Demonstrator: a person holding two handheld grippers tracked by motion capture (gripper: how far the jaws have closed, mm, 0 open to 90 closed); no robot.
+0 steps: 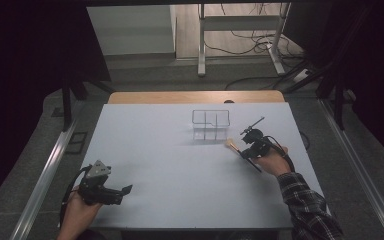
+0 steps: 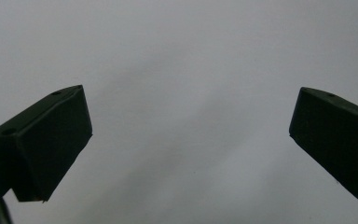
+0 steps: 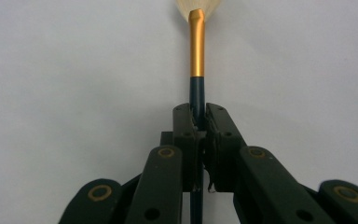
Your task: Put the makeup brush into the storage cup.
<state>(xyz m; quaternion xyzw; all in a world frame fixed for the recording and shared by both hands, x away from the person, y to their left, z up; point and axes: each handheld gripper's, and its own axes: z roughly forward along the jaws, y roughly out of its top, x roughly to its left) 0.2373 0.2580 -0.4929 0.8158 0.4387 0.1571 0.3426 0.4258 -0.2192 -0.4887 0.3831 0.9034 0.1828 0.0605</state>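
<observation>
My right gripper [image 1: 244,150] is shut on a brush [image 1: 240,153] with a dark handle, a gold ferrule and pale bristles; it sits at the right of the white table, just right of a clear divided organizer [image 1: 210,124]. In the right gripper view the jaws of this gripper [image 3: 197,119] clamp the brush [image 3: 196,56] by its dark handle, bristles pointing away. My left gripper [image 1: 127,189] rests open near the table's front left corner, held by a hand. In the left gripper view that gripper [image 2: 191,128] has its jaws wide apart over bare white surface.
The white table [image 1: 170,165] has a wooden strip along its far edge. A second slim dark stick [image 1: 252,123] lies just right of the organizer. Beyond the table are desk legs and loose cables on the floor. Metal rails run along both sides.
</observation>
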